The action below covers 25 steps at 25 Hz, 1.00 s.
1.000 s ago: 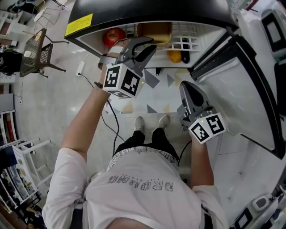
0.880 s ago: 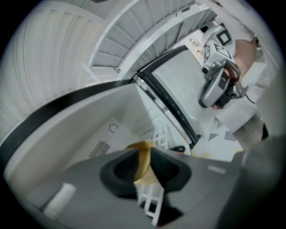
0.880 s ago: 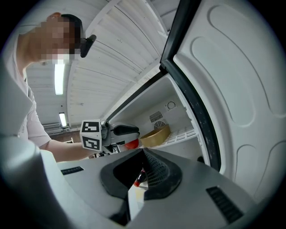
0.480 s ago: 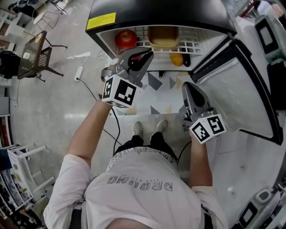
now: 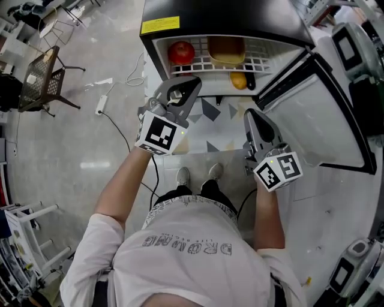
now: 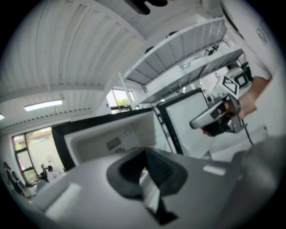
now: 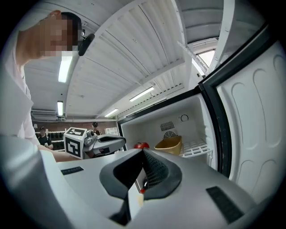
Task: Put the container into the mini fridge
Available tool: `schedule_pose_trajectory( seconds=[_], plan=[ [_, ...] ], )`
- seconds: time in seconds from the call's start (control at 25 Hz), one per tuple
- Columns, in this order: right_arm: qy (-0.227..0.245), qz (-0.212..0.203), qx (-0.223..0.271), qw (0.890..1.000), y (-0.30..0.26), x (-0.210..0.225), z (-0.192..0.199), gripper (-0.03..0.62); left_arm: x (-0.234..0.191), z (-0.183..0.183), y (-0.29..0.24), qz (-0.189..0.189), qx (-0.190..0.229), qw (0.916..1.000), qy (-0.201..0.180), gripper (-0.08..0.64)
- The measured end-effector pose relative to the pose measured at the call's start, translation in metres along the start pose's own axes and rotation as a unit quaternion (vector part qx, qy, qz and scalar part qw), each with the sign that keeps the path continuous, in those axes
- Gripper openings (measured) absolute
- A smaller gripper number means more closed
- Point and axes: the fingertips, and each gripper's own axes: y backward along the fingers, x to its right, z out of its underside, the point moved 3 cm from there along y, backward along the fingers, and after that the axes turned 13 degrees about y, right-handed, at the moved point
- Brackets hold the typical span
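Item: container [image 5: 226,51], tan and open-topped. It stands on the white wire shelf [image 5: 264,51] inside the mini fridge [image 5: 222,15], ahead of both grippers and free of them. It is up and to the right of your left gripper [image 5: 185,85], and up and to the left of your right gripper [image 5: 253,117].

Shelf neighbours: a red apple [image 5: 181,52] sits directly ahead of the left gripper's tips. A yellow-orange fruit [image 5: 238,80] lies lower in the cabinet, between the two grippers' lines.

Left gripper: jaws together with nothing between them. Your left arm [image 5: 123,180] is stretched long and forward, and the tips stop just short of the cabinet's front edge.

Right gripper: jaws closed and empty. Your right forearm [image 5: 264,216] is drawn in and held lower, with the tips pointing at the opening. The open door [image 5: 318,120] stands to its right.

Change against one second ago: your left gripper has come back and to the left of the shelf. Then it covered part of the container, which now shows whole. Your right gripper holds the same place, and the container and the apple have not shifted on the shelf.
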Motion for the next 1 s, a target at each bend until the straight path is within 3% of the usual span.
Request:
schedule_pose_trajectory(
  seconds=[0.44, 0.76, 1.0],
  plan=[
    [0.034, 0.014, -0.004, 0.999, -0.005, -0.031, -0.014, 0.002, -0.002, 0.03, 0.038, 0.014, 0.012, 0.9921, 0.124, 0.008],
    [0.054, 0.019, -0.007, 0.998, -0.009, -0.04, -0.016, 0.002, -0.001, 0.052, 0.055, 0.023, 0.009, 0.9865, 0.162, 0.008],
    [0.054, 0.016, -0.004, 0.998, -0.008, -0.043, -0.018, 0.002, 0.002, 0.046, 0.06, 0.031, 0.022, 0.9843, 0.173, 0.008]
  ],
)
